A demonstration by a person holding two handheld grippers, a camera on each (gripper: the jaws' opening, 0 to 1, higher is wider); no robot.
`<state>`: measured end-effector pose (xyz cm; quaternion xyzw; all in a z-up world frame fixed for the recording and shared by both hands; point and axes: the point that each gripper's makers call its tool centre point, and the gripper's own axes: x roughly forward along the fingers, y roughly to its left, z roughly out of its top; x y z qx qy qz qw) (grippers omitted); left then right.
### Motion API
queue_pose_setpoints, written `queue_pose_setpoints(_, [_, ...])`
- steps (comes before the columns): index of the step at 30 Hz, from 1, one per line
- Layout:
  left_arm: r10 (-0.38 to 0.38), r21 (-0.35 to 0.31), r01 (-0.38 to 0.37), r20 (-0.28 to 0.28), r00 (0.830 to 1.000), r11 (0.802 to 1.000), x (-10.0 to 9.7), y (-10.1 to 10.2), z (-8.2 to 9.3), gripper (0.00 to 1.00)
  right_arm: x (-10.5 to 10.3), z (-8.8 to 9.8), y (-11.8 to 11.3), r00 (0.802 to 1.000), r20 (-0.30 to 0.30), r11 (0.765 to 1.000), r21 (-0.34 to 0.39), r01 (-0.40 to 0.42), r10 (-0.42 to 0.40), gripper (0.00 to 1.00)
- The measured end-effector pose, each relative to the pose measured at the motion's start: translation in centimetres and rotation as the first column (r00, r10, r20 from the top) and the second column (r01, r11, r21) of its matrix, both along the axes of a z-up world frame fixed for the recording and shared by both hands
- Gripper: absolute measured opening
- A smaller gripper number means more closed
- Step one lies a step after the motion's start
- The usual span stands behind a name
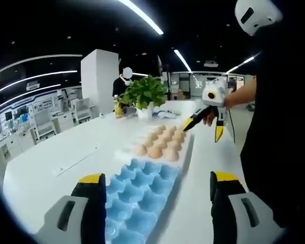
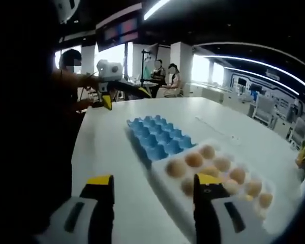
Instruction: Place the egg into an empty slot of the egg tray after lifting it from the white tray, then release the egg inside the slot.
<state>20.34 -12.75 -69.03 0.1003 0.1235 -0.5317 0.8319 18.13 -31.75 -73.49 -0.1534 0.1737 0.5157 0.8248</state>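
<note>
- A white table stands in a bright showroom, with a potted plant at its far end.
- The eggs are tan and smooth; about ten sit in the white tray.
- One blue egg tray lies empty between the left gripper's parted jaws.
- The right gripper hovers over the white tray with its jaws apart and holding nothing; the eggs lie just ahead.

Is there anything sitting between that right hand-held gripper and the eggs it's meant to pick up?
Nothing visible does. The right hand-held gripper is open just above the near end of the white tray, with the eggs right ahead. The blue egg tray lies directly beyond, touching the white one, its slots empty.
</note>
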Motion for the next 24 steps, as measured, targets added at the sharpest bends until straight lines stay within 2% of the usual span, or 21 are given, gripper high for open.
queue_pose_setpoints(1, [0.001,0.001,-0.001,0.002,1.0,1.0,0.0,0.0,0.0,0.85,0.2,0.0,-0.1,1.0,0.021,1.0,-0.016,0.013,-0.012,0.57])
queue_pose_setpoints(4, [0.004,-0.003,-0.004,0.003,1.0,1.0,0.1,0.0,0.1,0.84,0.2,0.3,0.5,1.0,0.004,0.999,0.033,0.028,-0.028,0.55])
queue_pose_setpoints(7, [0.005,-0.006,-0.005,0.003,1.0,1.0,0.1,0.1,0.1,0.84,0.1,0.4,0.9,0.999,0.001,0.998,0.048,0.033,-0.033,0.56])
queue_pose_setpoints(9, [0.0,0.01,0.0,0.002,1.0,1.0,0.0,0.2,-0.2,0.83,0.3,0.0,1.1,0.999,0.016,0.999,0.019,0.039,-0.039,0.5])
queue_pose_setpoints(11, [0.002,0.008,-0.002,0.002,1.0,1.0,0.0,0.2,-0.2,0.83,0.4,-0.2,1.4,0.999,0.004,0.999,0.024,0.048,-0.048,0.48])
queue_pose_setpoints(13, [0.002,0.002,-0.002,0.0,1.0,1.0,0.1,0.2,-0.1,0.85,0.7,-0.2,1.7,0.998,0.024,0.998,0.016,0.059,-0.06,0.43])
queue_pose_setpoints(15, [0.005,-0.005,-0.005,-0.001,1.0,1.0,0.1,0.2,0.0,0.84,0.9,-0.2,2.3,0.998,-0.002,0.997,0.047,0.068,-0.068,0.47])
queue_pose_setpoints(18, [0.011,-0.007,-0.012,-0.003,1.0,1.0,0.2,0.3,-0.1,0.86,1.2,-0.5,3.0,0.997,0.002,0.997,0.035,0.074,-0.074,0.47])
queue_pose_setpoints(21, [0.014,-0.012,-0.015,-0.008,1.0,1.0,0.1,0.3,0.0,0.86,1.7,-1.0,3.5,0.995,-0.022,0.995,0.028,0.1,-0.1,0.49])
queue_pose_setpoints(24, [0.02,-0.013,-0.02,-0.014,1.0,1.0,0.1,0.4,-0.1,0.85,2.6,-1.2,3.7,0.988,-0.043,0.988,0.038,0.148,-0.146,0.45])
